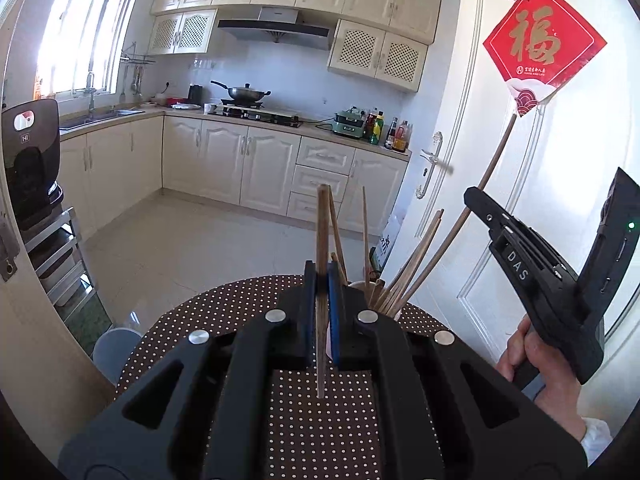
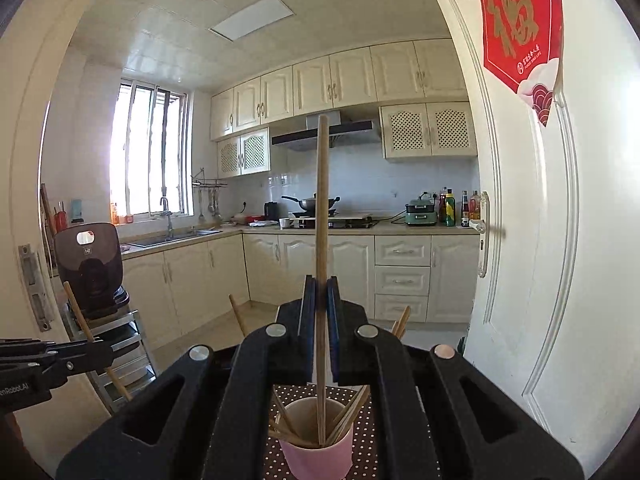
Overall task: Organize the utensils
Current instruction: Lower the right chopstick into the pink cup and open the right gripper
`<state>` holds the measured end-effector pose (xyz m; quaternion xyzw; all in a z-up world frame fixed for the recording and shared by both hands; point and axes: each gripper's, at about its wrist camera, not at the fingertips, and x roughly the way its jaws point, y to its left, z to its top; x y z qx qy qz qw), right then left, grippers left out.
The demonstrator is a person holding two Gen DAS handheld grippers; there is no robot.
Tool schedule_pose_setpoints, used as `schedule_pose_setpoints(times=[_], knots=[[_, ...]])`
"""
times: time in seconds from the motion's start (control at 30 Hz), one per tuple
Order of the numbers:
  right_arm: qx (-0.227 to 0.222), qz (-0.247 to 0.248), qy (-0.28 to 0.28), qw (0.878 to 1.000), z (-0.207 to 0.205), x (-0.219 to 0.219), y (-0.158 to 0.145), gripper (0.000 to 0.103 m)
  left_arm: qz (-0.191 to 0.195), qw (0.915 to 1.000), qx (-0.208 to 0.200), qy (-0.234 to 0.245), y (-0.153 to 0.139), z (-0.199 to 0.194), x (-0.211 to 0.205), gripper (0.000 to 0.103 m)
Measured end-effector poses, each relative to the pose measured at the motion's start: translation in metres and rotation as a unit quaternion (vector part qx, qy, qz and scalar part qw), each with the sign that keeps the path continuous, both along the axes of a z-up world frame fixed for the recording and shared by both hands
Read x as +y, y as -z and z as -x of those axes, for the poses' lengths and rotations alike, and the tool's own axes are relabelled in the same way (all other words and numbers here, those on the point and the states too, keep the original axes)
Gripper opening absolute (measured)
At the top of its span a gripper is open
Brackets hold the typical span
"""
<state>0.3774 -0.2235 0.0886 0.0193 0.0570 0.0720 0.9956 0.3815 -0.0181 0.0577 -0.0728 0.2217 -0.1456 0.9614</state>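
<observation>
My left gripper (image 1: 322, 280) is shut on one wooden chopstick (image 1: 322, 224), held upright above the dotted tablecloth (image 1: 320, 412), just left of the cup (image 1: 390, 312) of chopsticks. My right gripper (image 2: 321, 292) is shut on another wooden chopstick (image 2: 321, 200), upright, with its lower end inside the pink cup (image 2: 316, 444), which holds several chopsticks (image 2: 348, 412). The right gripper also shows in the left wrist view (image 1: 472, 196), with its chopstick (image 1: 492, 168) slanting into the cup. The left gripper shows at the left edge of the right wrist view (image 2: 108, 350), holding its chopstick (image 2: 80, 316).
The round table has a brown tablecloth with white dots (image 2: 368, 428). A white door (image 1: 520, 140) with a red paper sign (image 1: 540, 48) stands close on the right. A metal rack (image 2: 120, 352) with a dark appliance (image 2: 90, 264) stands to the left. Kitchen counters (image 1: 280, 120) lie beyond.
</observation>
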Motion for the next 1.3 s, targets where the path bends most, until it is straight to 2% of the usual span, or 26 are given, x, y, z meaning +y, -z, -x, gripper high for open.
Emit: schedule_pose_setpoints(times=[0.37, 0.63, 0.83, 1.03, 1.3], knots=[[0.071, 0.009, -0.024, 0.997, -0.018, -0.002, 0.042, 0.005, 0.002, 1.0, -0.007, 0.003, -0.005, -0.01, -0.004, 0.006], [0.118, 0.006, -0.027, 0.993, -0.025, -0.003, 0.063, 0.005, 0.007, 0.9997, -0.017, 0.018, -0.011, -0.001, -0.014, 0.006], [0.133, 0.002, -0.028, 0.991, -0.022, -0.006, 0.067, 0.005, 0.014, 0.9992, -0.026, 0.027, -0.015, 0.008, -0.02, 0.006], [0.131, -0.016, -0.029, 0.991, -0.004, -0.014, 0.064, 0.014, 0.019, 0.9979, -0.05, 0.037, -0.024, 0.019, -0.031, 0.006], [0.142, -0.019, -0.04, 0.989, 0.02, -0.019, 0.071, 0.015, 0.029, 0.9969, -0.07, 0.023, -0.03, 0.01, -0.053, 0.006]])
